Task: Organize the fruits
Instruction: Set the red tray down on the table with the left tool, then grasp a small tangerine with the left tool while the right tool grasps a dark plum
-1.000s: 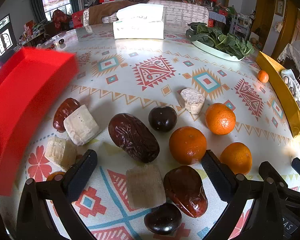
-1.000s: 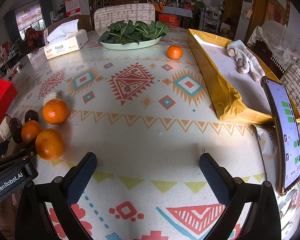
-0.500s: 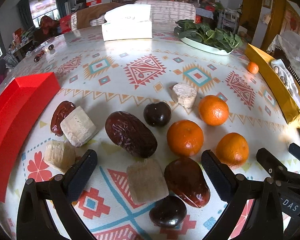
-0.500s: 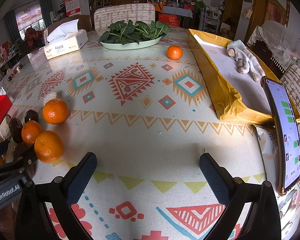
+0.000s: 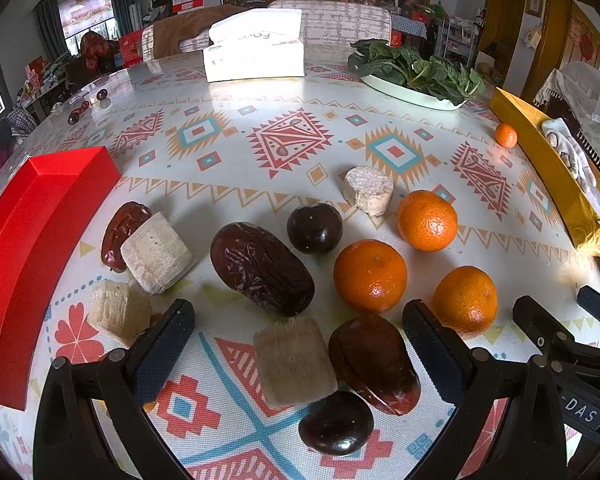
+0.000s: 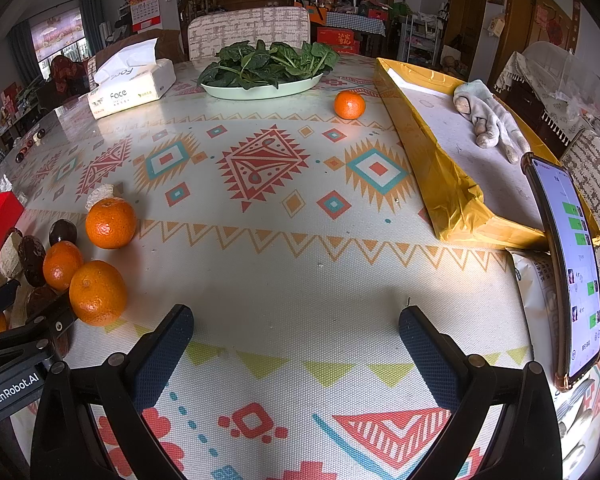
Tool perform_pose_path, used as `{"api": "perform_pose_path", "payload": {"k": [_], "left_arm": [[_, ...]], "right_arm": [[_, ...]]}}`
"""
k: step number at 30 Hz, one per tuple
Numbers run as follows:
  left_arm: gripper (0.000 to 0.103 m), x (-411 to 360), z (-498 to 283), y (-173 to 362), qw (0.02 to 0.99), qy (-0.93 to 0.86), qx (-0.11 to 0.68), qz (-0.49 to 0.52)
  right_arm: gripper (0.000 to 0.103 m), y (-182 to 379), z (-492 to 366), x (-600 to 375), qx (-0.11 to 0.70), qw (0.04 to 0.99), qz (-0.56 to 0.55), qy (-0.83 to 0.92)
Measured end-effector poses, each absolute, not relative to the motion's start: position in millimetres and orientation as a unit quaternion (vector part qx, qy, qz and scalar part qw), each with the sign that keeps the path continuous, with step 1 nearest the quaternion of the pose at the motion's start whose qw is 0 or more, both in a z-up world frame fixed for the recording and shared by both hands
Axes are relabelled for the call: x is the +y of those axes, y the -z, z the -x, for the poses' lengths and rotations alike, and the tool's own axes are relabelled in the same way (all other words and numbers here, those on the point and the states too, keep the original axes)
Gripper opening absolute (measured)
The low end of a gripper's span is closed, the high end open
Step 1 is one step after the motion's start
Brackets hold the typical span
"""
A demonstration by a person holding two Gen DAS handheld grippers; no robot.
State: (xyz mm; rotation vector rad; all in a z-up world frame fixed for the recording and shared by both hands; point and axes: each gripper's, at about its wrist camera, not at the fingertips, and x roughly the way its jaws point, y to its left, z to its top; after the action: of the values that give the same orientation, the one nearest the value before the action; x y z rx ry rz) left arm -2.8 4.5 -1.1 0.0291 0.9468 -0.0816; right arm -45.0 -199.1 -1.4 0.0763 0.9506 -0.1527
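Your left gripper (image 5: 298, 338) sits low, jaws spread wide, nothing clamped between the blue-padded fingers (image 5: 162, 350). Your right gripper (image 6: 296, 340) is likewise spread wide and holding nothing, angled down and forward. Each gripper's black body shows at the edge of the other's view.

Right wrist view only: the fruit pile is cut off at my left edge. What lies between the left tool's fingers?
Observer: The left tool is open, with a pale cut block lying between its fingers, not gripped.
Operator: Anything next to that block?
Observer: A wrinkled brown date lies close on its right.
Operator: I see only a red corner. What is it?
Observer: A long red box along the pile's left side.
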Motion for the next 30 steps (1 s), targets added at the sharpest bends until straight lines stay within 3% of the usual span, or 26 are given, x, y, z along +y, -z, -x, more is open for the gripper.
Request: {"api": "perform_pose_path", "payload": {"k": [30], "left_arm": [[0.103,-1.2,23.2,-1.4,0.874,0.095,0.475,-0.041]], "right_arm": [[0.103,0.3,43.8,-204.9,0.477,0.871,-0.055,0.099]]}}
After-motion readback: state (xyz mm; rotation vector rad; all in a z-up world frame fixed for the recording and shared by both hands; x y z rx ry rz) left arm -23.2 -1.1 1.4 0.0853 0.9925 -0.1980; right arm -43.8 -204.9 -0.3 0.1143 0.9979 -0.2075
